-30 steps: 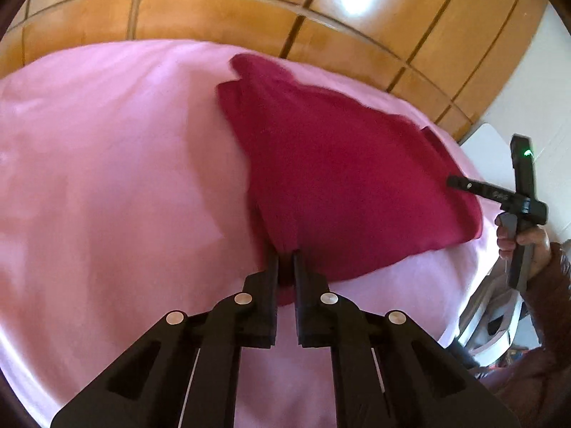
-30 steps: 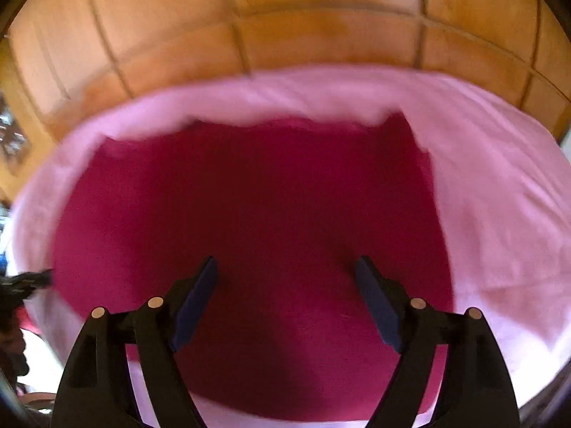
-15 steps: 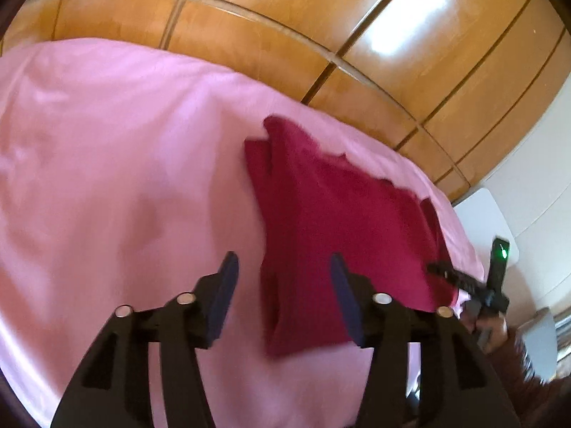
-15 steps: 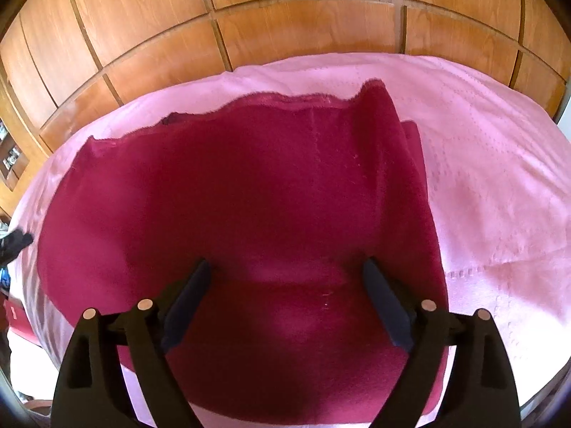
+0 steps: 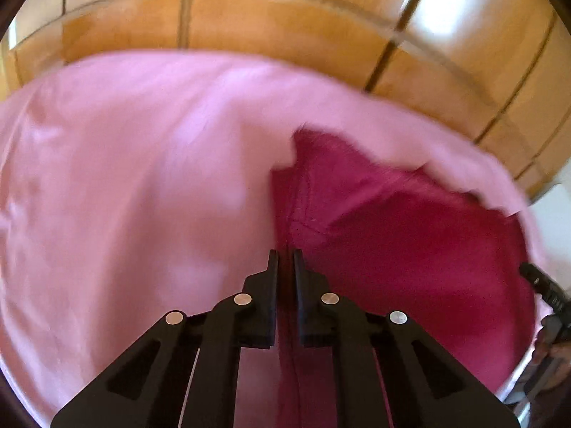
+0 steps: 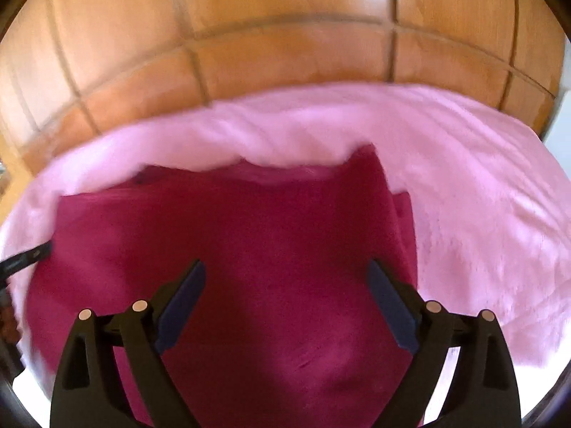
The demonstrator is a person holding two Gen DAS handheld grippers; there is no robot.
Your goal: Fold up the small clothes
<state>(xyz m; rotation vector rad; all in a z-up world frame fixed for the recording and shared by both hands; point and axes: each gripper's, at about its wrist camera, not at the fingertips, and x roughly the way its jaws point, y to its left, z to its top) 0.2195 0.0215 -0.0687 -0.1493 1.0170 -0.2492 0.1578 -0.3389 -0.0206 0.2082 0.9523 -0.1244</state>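
Crimson garment (image 6: 257, 249) flat on pink bedsheet (image 5: 125, 178), left gripper (image 5: 284, 260) pinching its edge, right gripper (image 6: 285, 285) spread wide above it, wooden panels (image 6: 285, 35) behind.

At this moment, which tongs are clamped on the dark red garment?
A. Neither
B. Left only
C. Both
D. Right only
B: the left tongs are pinched together on an edge of the dark red garment, while the right tongs stand wide apart above it with nothing between them.
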